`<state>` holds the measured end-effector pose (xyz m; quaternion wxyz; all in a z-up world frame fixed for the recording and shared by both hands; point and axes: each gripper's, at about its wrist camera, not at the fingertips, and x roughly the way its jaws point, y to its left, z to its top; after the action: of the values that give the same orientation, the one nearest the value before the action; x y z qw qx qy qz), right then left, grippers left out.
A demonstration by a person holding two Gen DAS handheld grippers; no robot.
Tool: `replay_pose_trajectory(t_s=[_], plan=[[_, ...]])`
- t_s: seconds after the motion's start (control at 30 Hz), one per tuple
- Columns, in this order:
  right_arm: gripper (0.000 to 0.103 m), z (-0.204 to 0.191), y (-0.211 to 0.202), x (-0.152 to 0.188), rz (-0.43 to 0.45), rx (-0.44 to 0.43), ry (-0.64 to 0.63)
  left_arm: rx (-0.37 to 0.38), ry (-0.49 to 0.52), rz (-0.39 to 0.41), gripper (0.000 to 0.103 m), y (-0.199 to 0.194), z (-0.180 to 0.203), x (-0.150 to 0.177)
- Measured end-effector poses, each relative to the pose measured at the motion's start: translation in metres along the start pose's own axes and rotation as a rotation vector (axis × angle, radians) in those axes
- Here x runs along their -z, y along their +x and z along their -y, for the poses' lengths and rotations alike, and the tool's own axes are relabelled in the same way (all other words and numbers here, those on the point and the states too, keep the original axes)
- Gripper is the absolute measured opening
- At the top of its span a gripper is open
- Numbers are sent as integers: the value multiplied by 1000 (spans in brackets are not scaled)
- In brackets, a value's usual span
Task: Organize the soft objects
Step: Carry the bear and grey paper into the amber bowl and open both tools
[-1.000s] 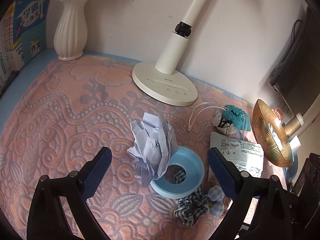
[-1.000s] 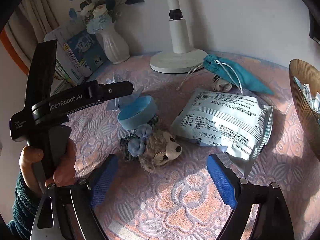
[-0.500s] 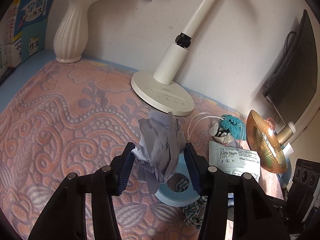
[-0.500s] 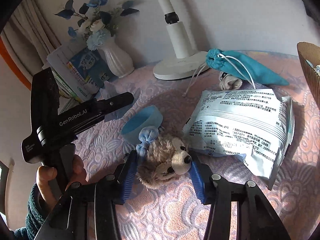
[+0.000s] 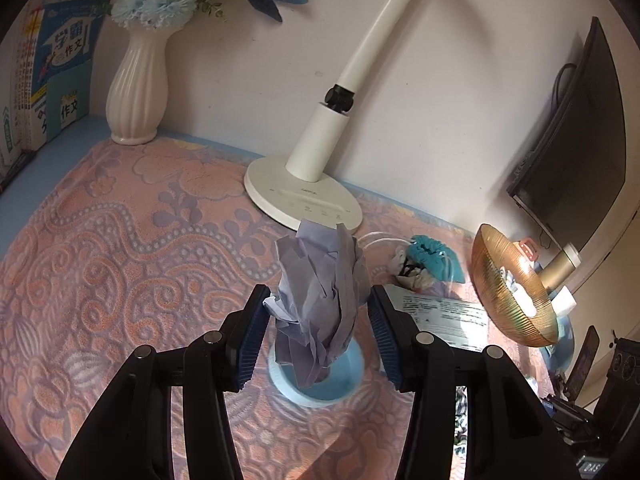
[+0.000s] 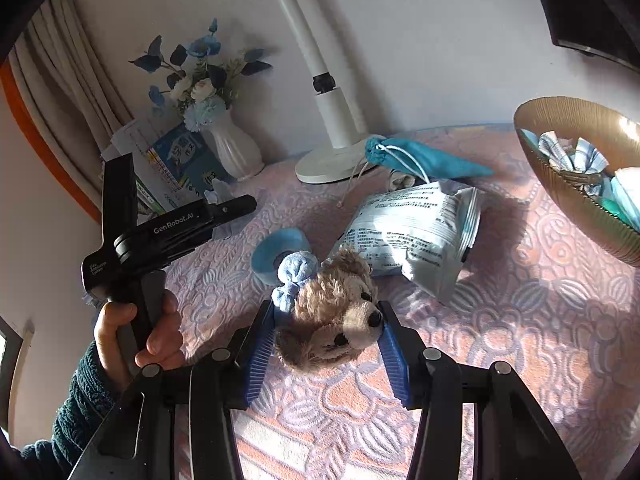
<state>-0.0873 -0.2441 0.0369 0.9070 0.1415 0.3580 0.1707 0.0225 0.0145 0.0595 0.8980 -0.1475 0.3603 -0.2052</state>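
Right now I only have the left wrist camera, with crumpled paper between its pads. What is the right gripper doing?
Observer: The right gripper has just closed its jaws on a plush teddy bear, with a pad pressing each side of its head.
Operator: What lies beyond the bear?
Observer: A white printed packet, lying just past the bear's head.
Operator: Is anything in the golden bowl?
Observer: Yes, folded striped cloths sit inside the golden bowl.
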Motion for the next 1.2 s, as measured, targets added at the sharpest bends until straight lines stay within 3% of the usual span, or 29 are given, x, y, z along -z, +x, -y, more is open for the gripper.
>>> replay_pose_trajectory(t_s=[0.17, 0.37, 0.53, 0.7, 0.77, 0.8, 0.87, 0.9, 1.03, 1.2], plan=[[49, 19, -57, -20, 118, 31, 38, 48, 125, 55, 47, -33, 71, -17], [49, 44, -134, -51, 276, 163, 36, 173, 278, 82, 48, -41, 175, -38], [49, 81, -178, -83, 384, 370, 84, 244, 381, 59, 48, -12, 253, -44], [50, 129, -185, -112, 398, 513, 206, 280, 427, -19, 50, 39, 307, -41], [51, 146, -180, -123, 392, 528, 251, 268, 442, -38, 57, 58, 321, -40], [55, 155, -176, -129, 388, 528, 269, 258, 450, -38, 73, 66, 327, -39], [69, 169, -166, -141, 366, 500, 282, 246, 472, -38, 92, 78, 335, -37], [75, 174, -160, -146, 345, 491, 281, 238, 478, -42, 92, 83, 338, -35], [75, 183, -156, -145, 312, 497, 288, 223, 491, -47, 92, 84, 334, -32], [75, 180, -167, -125, 309, 453, 312, 203, 484, -13, 92, 51, 312, -37]])
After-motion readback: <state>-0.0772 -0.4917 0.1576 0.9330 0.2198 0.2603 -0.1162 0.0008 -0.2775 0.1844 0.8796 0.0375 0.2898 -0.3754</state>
